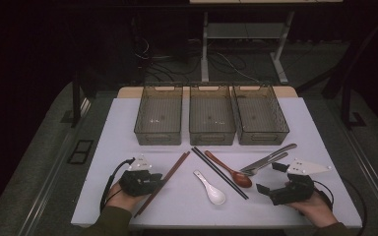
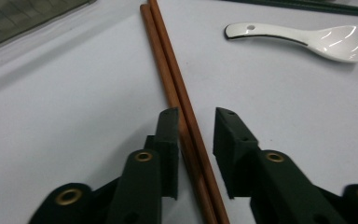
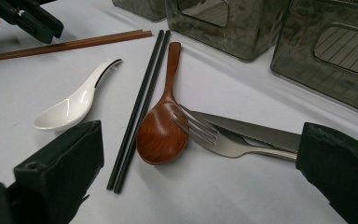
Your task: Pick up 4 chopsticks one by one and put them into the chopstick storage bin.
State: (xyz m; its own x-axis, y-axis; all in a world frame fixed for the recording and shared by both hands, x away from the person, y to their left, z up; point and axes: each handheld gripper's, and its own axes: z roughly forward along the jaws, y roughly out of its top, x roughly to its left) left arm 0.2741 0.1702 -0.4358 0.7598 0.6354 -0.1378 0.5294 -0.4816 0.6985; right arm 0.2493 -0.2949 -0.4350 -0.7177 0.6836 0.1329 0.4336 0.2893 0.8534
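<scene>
Brown chopsticks [image 2: 175,88] lying paired on the white table [image 1: 295,123], left gripper [image 2: 196,126] straddling them, jaws slightly apart, one pad touching, right gripper [image 1: 268,177] wide open and empty, dark room beyond.

brown chopsticks [image 2: 177,88] | paired, touching | flat on white table, diagonal

Dim room, grey floor [image 1: 24,162], desk legs [image 1: 204,49]
</scene>
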